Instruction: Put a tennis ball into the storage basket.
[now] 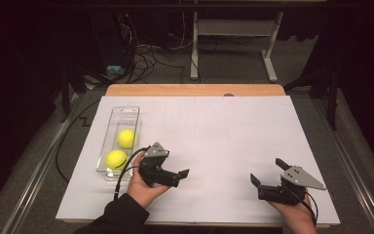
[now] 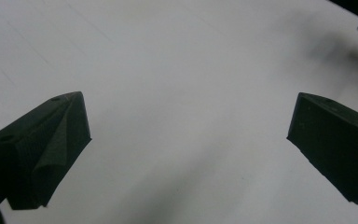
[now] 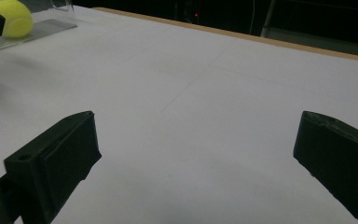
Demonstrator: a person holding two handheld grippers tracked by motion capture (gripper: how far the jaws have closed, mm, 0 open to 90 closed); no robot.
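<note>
I have my left gripper [image 1: 177, 171] spread wide and empty above the white sheet [image 1: 214, 141], just right of the clear tray [image 1: 126, 113] holding two yellow balls [image 1: 125, 138]. My right gripper [image 1: 268, 171] is also spread wide, empty, well apart from the tray

Left tongs [image 1: 177, 168] jaws spread wide, right tongs [image 1: 268, 170] likewise, both empty

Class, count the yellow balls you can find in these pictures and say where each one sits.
2. Both lie in the clear tray at the table's left: the far ball mid-tray, the near ball toward its near end, beside the left tool. None looks hidden.
</note>
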